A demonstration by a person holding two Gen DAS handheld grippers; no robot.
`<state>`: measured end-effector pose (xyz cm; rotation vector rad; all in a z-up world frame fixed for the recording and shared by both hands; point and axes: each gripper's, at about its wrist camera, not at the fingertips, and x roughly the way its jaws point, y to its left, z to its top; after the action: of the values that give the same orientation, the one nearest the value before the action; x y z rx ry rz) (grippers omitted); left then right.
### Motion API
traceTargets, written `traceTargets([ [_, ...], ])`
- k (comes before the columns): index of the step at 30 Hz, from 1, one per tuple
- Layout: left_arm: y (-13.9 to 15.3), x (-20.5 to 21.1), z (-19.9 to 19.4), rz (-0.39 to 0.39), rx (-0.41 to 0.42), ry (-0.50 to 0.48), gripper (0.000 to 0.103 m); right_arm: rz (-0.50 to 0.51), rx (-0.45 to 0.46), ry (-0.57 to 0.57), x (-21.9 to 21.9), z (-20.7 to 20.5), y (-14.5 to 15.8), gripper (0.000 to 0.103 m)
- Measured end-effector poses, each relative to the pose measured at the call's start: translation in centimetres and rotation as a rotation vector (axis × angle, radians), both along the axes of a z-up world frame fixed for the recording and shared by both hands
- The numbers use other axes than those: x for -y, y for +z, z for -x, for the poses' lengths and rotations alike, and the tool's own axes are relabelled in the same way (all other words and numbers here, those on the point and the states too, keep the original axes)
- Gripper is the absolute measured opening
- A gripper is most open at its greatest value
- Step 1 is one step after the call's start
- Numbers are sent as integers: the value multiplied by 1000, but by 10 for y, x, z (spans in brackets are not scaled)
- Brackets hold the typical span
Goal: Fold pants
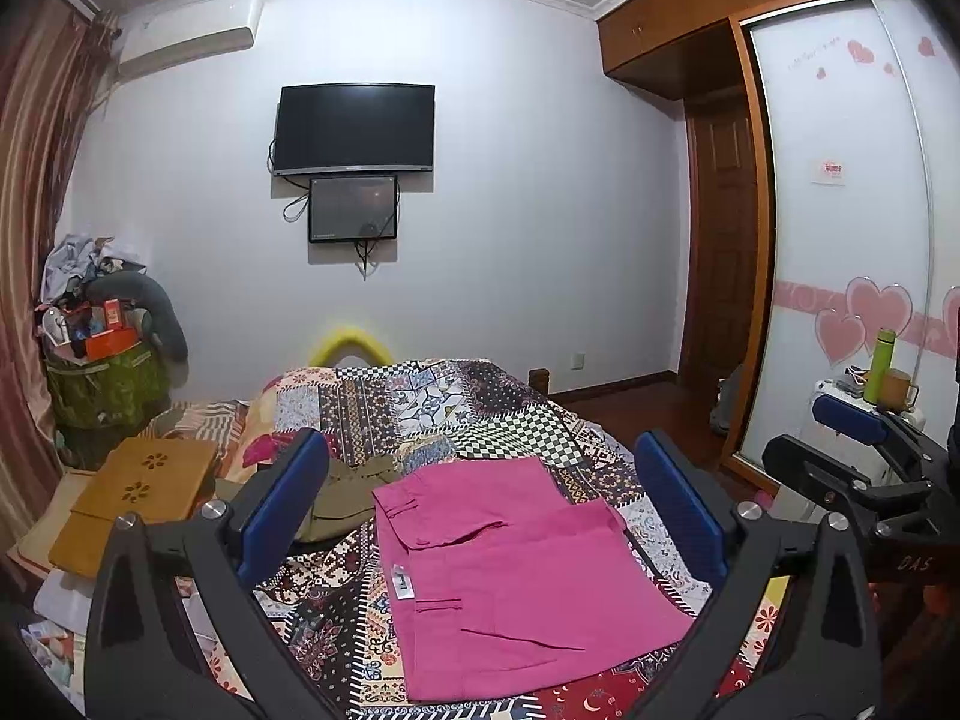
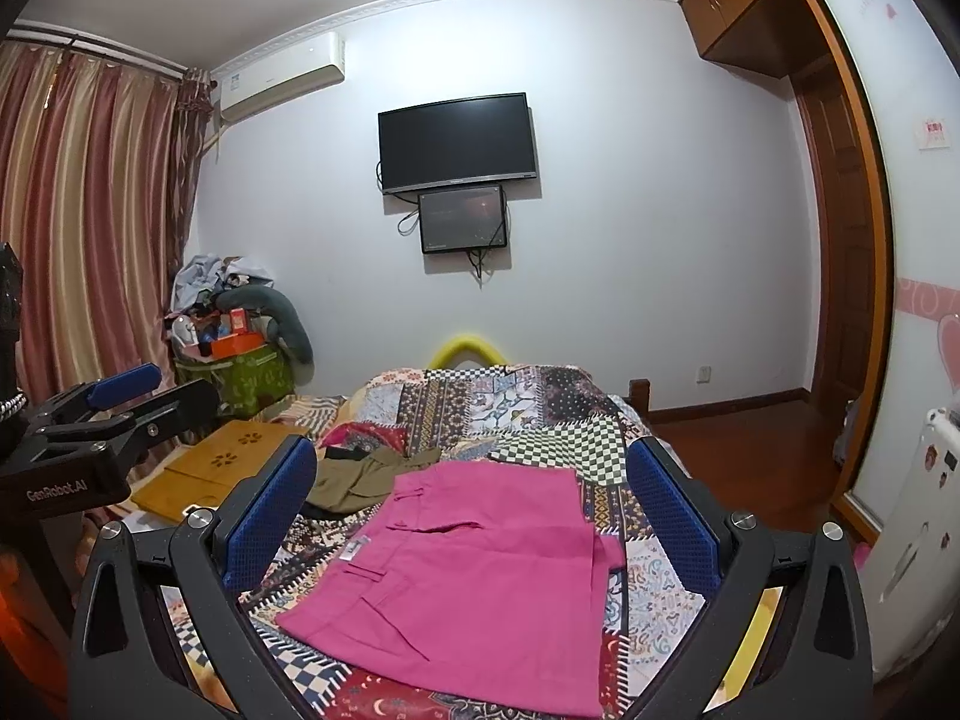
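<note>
Hovering, jaws open and empty, both grippers [image 1: 480, 516] [image 2: 471, 516] face folded pants [image 2: 474, 570] at frame centre; align edges before pressing.

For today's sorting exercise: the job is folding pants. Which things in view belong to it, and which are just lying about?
Belongs to the job:
pink pants, folded on the patchwork bedspread
left gripper, open
right gripper, open

Just lying about:
olive garment
wooden lap tray
green bottle
wall TV
</note>
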<state>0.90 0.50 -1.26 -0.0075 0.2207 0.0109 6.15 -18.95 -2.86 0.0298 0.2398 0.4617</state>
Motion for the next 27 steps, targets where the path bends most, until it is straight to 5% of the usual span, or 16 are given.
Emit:
traceTargets([
  [27, 2, 5, -6, -3, 2, -6, 103, -2, 5, -13, 1, 0, -1, 103],
])
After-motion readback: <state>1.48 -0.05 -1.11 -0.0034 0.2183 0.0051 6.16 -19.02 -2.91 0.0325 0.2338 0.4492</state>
